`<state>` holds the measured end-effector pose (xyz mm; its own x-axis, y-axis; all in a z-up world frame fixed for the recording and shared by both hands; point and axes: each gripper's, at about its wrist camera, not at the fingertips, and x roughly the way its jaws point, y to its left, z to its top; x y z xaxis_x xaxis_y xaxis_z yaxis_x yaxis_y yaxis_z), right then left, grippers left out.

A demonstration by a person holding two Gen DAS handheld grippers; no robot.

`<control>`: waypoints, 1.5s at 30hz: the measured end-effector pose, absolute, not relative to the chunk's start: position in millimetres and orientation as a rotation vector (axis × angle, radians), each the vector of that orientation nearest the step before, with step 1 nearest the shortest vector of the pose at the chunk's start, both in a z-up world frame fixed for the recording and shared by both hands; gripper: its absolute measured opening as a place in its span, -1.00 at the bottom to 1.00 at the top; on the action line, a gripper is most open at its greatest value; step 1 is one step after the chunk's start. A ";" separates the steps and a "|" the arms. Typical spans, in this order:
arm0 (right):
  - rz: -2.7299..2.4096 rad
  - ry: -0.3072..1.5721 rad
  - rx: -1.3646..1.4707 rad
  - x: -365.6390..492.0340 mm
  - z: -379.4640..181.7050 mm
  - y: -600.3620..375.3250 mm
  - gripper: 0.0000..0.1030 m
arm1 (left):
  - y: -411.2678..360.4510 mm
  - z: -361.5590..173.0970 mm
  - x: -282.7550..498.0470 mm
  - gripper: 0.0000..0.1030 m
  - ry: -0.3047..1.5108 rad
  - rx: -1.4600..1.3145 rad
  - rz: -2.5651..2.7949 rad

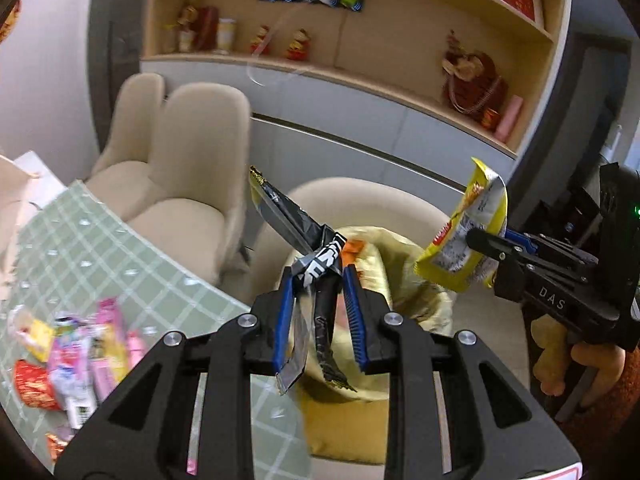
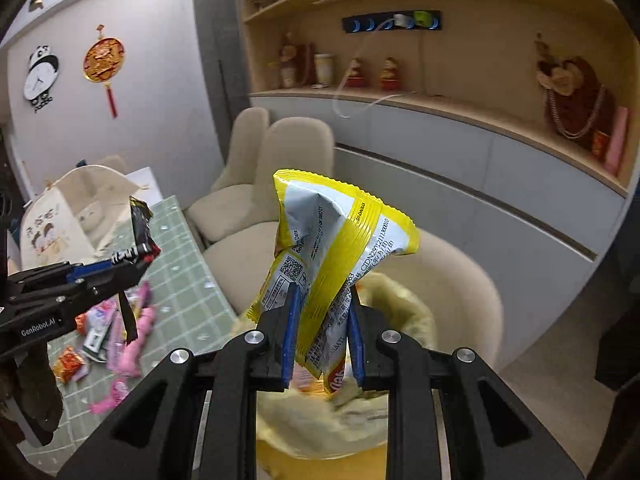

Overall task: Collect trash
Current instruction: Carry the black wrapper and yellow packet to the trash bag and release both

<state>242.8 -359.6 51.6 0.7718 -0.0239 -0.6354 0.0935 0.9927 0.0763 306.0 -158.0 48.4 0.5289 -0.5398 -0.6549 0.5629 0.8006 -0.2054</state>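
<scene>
Wrappers ride in both my tools: left hand-held gripper [image 1: 318, 280] pinches a black wrapper [image 1: 288, 220], right hand-held gripper [image 2: 324, 304] pinches a yellow packet [image 2: 340, 232], bag [image 1: 400, 276] at twelve o'clock beyond the table [image 1: 120, 248].

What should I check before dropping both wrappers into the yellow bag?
1. Left gripper clamped on black wrapper: ok.
2. Right gripper clamped on yellow wrapper: ok.
3. Yellow bag mouth open below both: ok.
4. Wrappers directly over the opening: cannot tell.
5. Grippers apart from each other: ok.
6. Table cleared: not ok, wrapper pile remains.
</scene>
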 end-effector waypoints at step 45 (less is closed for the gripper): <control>0.135 1.063 0.149 337.8 -101.2 -377.1 -0.58 | -105.9 -24.0 346.9 0.02 0.963 -0.188 -0.519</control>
